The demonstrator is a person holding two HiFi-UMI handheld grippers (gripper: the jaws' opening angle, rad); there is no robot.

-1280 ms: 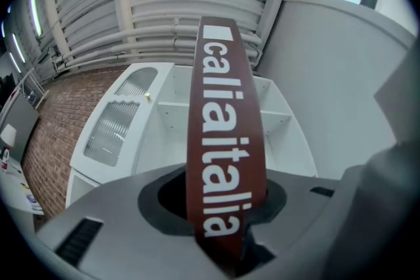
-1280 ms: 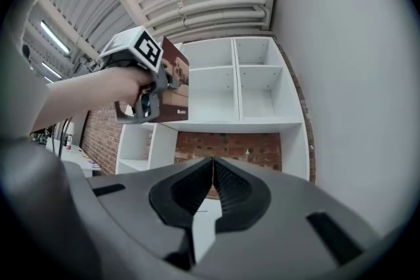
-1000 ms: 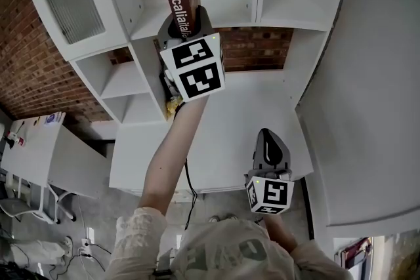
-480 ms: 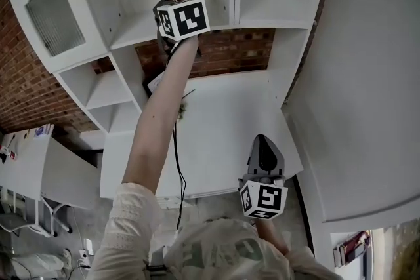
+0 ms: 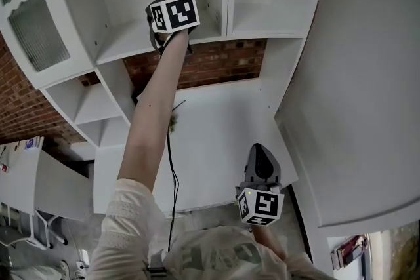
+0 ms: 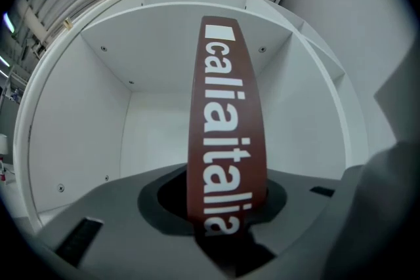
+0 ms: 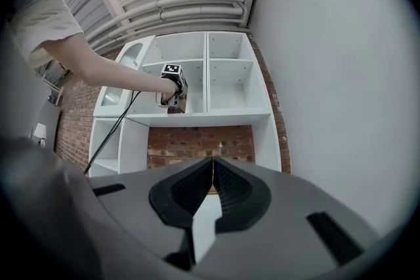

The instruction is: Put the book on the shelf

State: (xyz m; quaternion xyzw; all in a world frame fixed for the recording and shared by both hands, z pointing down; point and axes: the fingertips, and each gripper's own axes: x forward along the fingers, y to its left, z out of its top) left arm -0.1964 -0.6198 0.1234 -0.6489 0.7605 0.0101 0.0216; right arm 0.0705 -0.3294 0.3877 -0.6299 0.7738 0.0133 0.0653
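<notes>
Left gripper (image 6: 224, 231) is clamped on the one book (image 6: 226, 121), its jaws pinching the lower end of the dark red spine, which stands upright and faces the camera. The person's left arm (image 5: 154, 108) is stretched straight out, almost fully extended, holding the gripper level at a compartment (image 6: 157, 108) of the white shelf unit (image 5: 216, 36), just left of a vertical divider. The book reaches into that compartment; whether its bottom edge rests on the board cannot be told.

The right gripper (image 7: 211, 167) sits low and close to the body over the white table (image 5: 223, 115), pointing at the shelf unit, jaws pressed together with nothing between them.

Two grippers, each with one marker cube (image 5: 172, 13); one cable (image 5: 172, 167) hangs under the left arm.
</notes>
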